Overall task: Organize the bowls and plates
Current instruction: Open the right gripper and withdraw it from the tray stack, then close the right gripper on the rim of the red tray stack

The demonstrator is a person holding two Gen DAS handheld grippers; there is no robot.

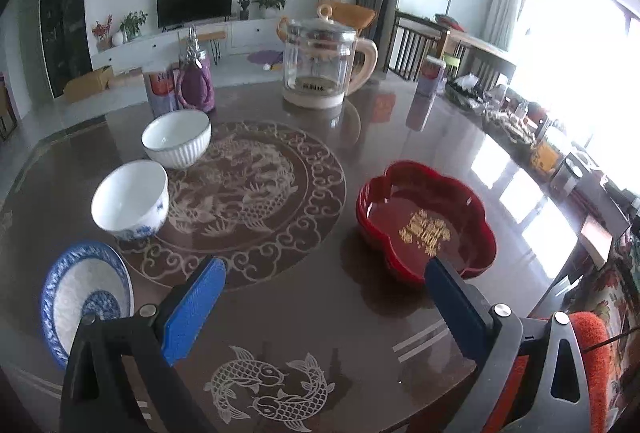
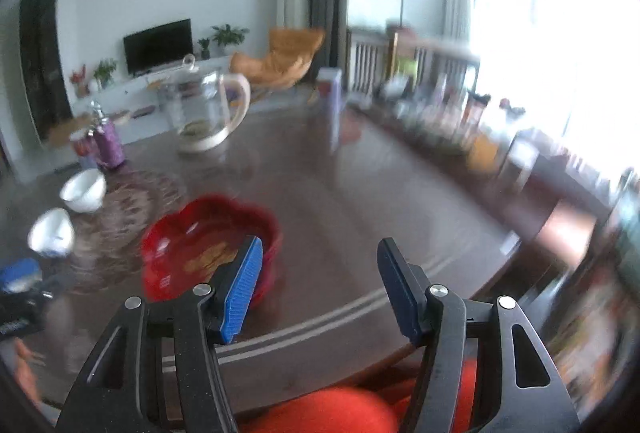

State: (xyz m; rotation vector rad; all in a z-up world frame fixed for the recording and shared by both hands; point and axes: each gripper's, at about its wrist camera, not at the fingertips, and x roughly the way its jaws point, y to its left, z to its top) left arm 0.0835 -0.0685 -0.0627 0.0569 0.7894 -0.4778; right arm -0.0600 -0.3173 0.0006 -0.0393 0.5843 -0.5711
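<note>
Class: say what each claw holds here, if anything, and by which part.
Nothing is held. The left claw and right claw both stand open and empty above the table.

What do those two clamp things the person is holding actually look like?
Both look alike. The left gripper and right gripper each have two black angular arms with triangular cut-outs and silver rivets, ending in flat fingers faced with ribbed blue pads.

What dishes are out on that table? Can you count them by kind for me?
White bowls: 2, one ribbed, one with blue flowers
Blue-patterned plates: 1
Red flower-shaped dishes: 1
Total: 4
</note>
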